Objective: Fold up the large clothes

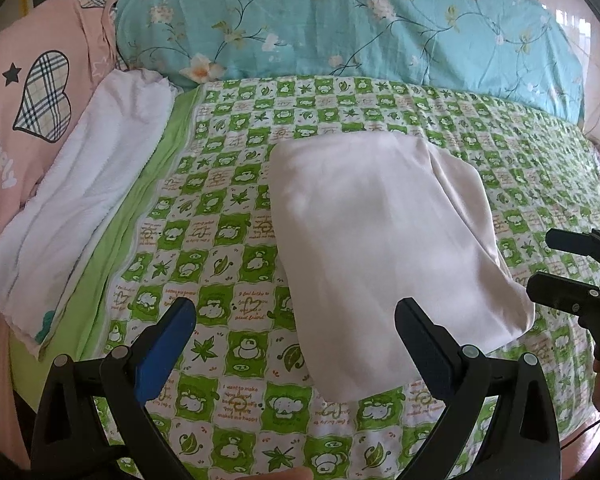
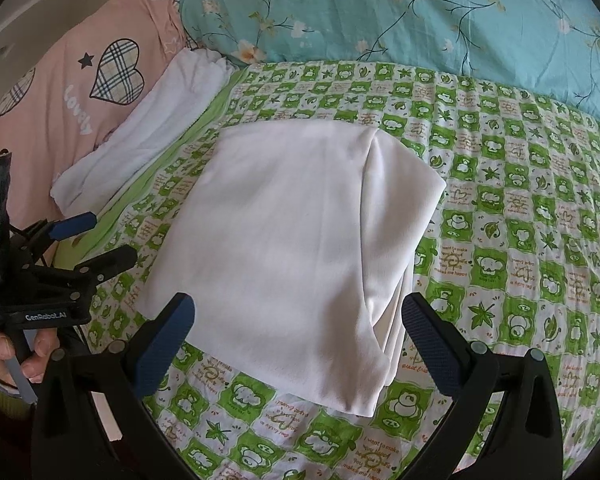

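A white garment (image 1: 384,240) lies folded into a compact rectangle on the green-and-white checked bedspread (image 1: 228,216); it also shows in the right wrist view (image 2: 296,240). My left gripper (image 1: 296,344) is open and empty, held just above the garment's near left corner. My right gripper (image 2: 298,336) is open and empty, over the garment's near edge. The right gripper shows at the right edge of the left wrist view (image 1: 548,264), and the left gripper at the left of the right wrist view (image 2: 104,236), both clear of the cloth.
A white towel (image 1: 80,200) lies along the bedspread's left edge beside a pink pillow (image 1: 16,128) with a plaid heart. A teal floral quilt (image 1: 340,20) is bunched along the far side. A hand (image 2: 16,356) holds the left gripper's handle.
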Demonstrator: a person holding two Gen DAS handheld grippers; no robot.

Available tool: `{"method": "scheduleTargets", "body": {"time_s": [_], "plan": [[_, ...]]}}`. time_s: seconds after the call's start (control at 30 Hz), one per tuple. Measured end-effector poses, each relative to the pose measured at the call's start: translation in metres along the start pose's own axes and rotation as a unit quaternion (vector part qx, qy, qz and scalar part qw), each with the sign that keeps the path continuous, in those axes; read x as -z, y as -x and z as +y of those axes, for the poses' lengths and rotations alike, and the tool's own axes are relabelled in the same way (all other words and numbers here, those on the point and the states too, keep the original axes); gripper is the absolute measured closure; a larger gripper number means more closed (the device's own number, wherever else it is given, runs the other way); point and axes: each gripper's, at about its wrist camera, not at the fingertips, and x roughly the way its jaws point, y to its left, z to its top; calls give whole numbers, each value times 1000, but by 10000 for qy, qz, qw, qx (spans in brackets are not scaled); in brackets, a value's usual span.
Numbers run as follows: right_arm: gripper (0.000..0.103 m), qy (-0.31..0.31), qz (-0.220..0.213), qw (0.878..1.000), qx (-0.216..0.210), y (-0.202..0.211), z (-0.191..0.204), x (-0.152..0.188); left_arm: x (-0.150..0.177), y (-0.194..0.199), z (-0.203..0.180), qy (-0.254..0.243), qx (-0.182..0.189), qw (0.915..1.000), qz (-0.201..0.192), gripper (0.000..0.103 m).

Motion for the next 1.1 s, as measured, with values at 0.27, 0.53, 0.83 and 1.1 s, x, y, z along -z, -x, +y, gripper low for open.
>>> {"method": "scheduleTargets", "body": {"time_s": [0.27,0.53,0.83,1.1], "plan": [[0,21,6,10000,10,0,1,0,-1,2,-1,-4,23,10000,-21,3],[0,77,25,10000,-4,-3,1,-1,-2,3,0,-6,14,10000,-57,3],[0,86,31,10000,8,-1,4,-1,0,8,2,-10,11,10000,-95,3],[0,93,2,10000,25,4,6,1,0,15,2,-52,57,9998,-159,3]]}}
